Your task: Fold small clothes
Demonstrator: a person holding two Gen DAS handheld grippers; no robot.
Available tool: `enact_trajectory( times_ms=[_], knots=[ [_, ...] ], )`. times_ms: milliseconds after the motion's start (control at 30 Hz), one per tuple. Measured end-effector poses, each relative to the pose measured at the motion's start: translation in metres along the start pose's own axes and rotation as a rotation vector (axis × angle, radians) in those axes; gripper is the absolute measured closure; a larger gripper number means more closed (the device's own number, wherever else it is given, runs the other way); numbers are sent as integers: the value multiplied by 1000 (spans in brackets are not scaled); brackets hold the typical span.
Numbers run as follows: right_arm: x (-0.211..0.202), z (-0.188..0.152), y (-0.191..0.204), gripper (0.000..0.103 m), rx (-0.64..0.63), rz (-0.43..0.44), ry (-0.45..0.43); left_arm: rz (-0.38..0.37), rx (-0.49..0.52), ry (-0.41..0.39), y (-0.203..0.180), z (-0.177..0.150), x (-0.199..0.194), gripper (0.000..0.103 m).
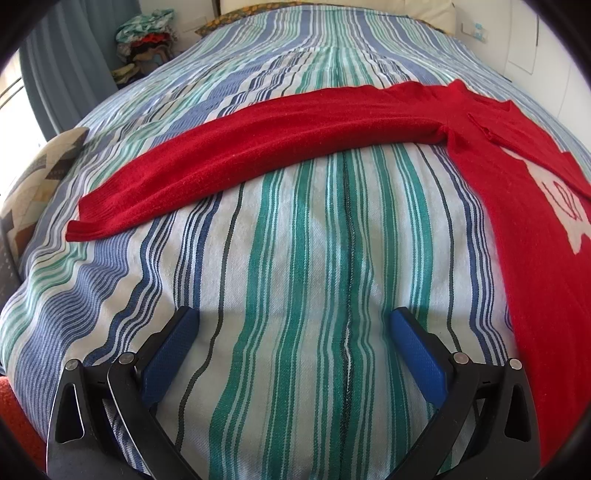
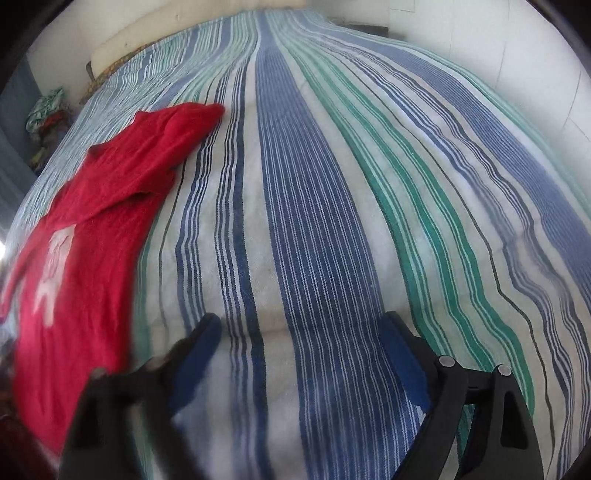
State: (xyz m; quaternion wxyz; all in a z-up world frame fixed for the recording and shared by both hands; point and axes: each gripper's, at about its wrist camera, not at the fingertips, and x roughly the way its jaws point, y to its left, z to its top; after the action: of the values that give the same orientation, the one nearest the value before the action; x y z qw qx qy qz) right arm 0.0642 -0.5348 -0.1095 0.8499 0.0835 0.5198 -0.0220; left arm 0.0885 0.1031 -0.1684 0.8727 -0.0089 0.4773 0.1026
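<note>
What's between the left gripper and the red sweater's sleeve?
Only bare striped bedspread. In the left wrist view, the left gripper stands open over it, with the red sweater sleeve stretched across further up.

A home bedroom: striped bedspread point(image 1: 295, 240), pillow point(image 1: 40, 173), curtain point(image 1: 70, 62), heaped clothes point(image 1: 146, 33).

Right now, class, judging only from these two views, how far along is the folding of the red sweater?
Done: the red sweater lies flat on the striped bedspread, its sleeve stretched straight out; no fold shows. In hand: nothing. The left gripper and right gripper both stand open over bare bedspread. Left: every fold, beginning with that sleeve.
</note>
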Motion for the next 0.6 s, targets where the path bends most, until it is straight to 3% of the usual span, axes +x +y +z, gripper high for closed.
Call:
enact_trajectory(
  times_ms=[200, 600],
  knots=[
    [7, 0, 14, 1, -58, -33, 11, 0, 0, 0, 0, 0, 0, 0],
    [8, -7, 16, 0, -61, -32, 1, -9, -10, 19, 1, 2, 1, 0]
  ],
)
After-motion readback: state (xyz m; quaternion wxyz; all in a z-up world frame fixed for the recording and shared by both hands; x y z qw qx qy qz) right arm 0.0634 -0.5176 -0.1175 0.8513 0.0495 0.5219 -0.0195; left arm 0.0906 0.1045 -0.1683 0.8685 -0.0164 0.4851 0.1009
